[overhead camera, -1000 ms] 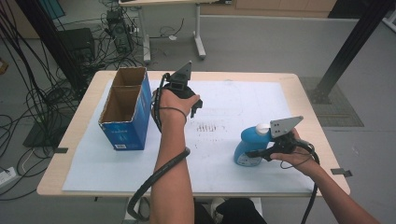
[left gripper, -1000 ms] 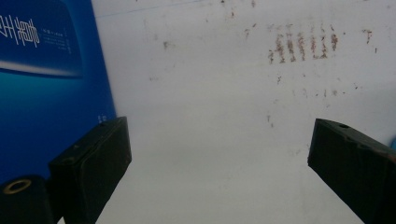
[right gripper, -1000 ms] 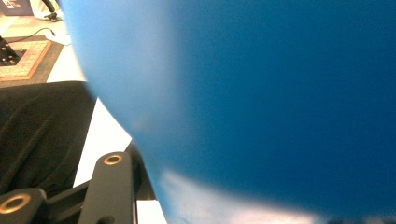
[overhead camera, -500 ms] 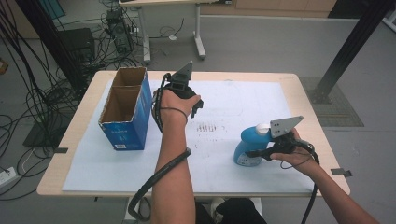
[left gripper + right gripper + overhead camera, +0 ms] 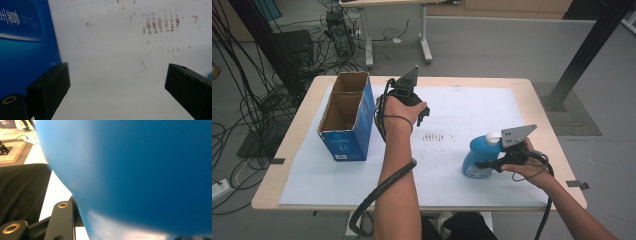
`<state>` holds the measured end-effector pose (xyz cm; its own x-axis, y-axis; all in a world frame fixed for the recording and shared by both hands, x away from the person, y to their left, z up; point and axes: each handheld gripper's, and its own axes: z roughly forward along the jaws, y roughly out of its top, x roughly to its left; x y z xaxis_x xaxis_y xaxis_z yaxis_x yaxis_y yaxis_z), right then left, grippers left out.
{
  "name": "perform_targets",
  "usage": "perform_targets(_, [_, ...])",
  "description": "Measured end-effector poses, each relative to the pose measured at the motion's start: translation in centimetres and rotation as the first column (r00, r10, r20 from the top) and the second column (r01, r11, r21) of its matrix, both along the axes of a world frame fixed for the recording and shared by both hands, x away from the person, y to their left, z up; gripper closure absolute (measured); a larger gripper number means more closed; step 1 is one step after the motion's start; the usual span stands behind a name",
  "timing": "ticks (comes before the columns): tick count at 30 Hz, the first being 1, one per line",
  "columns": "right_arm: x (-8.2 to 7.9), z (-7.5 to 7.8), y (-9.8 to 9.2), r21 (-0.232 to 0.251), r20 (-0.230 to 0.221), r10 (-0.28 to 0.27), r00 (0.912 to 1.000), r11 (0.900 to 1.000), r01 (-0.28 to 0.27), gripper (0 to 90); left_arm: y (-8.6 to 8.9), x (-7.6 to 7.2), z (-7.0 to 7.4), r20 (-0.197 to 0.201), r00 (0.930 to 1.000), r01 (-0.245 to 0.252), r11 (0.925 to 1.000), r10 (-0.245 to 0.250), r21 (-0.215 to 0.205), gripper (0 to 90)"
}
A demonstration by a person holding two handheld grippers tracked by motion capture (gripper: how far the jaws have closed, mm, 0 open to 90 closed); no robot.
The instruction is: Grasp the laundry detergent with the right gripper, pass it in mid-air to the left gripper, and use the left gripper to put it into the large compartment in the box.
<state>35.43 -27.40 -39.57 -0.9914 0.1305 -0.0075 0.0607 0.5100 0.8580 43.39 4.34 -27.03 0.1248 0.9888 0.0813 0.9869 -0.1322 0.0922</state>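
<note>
On the bench (image 5: pixel 297 150), a white sheet (image 5: pixel 452 180) covers most of the top. Toward the left edge stands a blue box (image 5: pixel 346 135), open at the top and split into two compartments, its long axis running from the near side toward the far edge.

Just right of the box, the left gripper (image 5: pixel 424 112) hangs over the sheet near the far edge. In the left gripper view its jaws stand wide apart with nothing between them, only bare sheet below, marked with small reddish smudges (image 5: pixel 161 24); the box wall (image 5: pixel 25 45) lies at that view's left.

Farther right, near the right edge and toward the near side, a blue bottle (image 5: pixel 479 157) stands upright, its long axis vertical and its white cap (image 5: pixel 493 138) pointing up. The right gripper (image 5: pixel 484 164) comes at it level from the right, its jaws clenched on the bottle's lower body. In the right gripper view the bottle's blue wall (image 5: pixel 140 175) sits right against the lens, with one jaw arm beside it at the lower left.
</note>
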Motion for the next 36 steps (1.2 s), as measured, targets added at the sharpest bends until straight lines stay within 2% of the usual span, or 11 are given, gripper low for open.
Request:
perform_targets(28, [-0.13,0.04,0.04,-0.004,0.003,-0.008,1.0000,1.000,0.008,45.5,-0.02,-0.10,0.34,0.001,0.9999,0.012,0.9999,-0.012,-0.001,6.6])
perform_targets(36, [-0.17,0.13,0.13,-0.011,-0.003,-0.019,0.9998,1.000,0.019,45.3,0.49,-0.31,0.45,-0.001,0.9999,0.015,0.9999,-0.015,-0.007,6.6])
